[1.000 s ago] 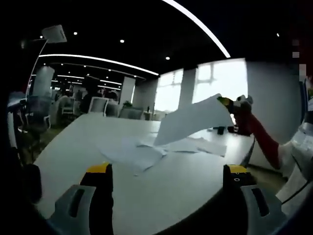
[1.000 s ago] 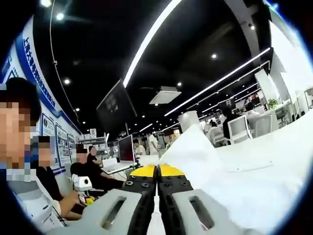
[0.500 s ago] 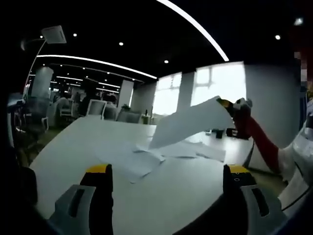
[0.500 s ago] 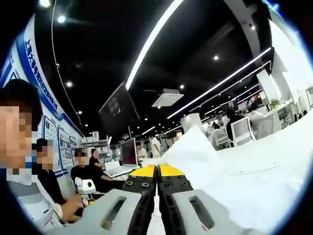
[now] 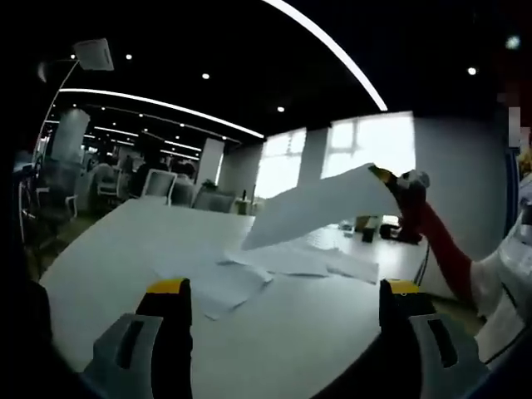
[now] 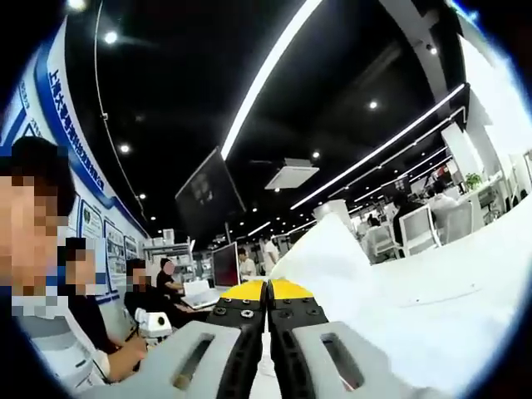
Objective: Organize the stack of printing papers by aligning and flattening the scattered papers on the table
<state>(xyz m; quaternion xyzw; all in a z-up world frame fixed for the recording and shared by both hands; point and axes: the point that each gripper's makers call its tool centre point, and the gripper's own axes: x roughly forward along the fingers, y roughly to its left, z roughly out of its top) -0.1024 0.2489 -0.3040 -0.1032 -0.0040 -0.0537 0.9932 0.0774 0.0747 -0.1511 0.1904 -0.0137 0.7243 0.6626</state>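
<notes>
In the left gripper view my left gripper (image 5: pixel 287 291) is open, its yellow-tipped jaws wide apart over the white table (image 5: pixel 125 241). Several loose white sheets (image 5: pixel 249 270) lie scattered on the table ahead of it. Above them a white sheet (image 5: pixel 320 204) hangs in the air, pinched at its right corner by my right gripper (image 5: pixel 391 177), which comes in from the right. In the right gripper view the right gripper (image 6: pixel 268 289) has its jaws closed together on that sheet (image 6: pixel 332 266), which spreads away to the right.
Office chairs (image 5: pixel 158 183) stand along the table's far side, with bright windows (image 5: pixel 366 145) behind. A small dark object (image 5: pixel 368 234) sits near the table's far right edge. Seated people at desks with a monitor (image 6: pixel 224 262) show in the right gripper view.
The lifted sheet's free end has drifted a little further left over the scattered papers. Both views have shifted slightly; neither gripper has changed its state.
</notes>
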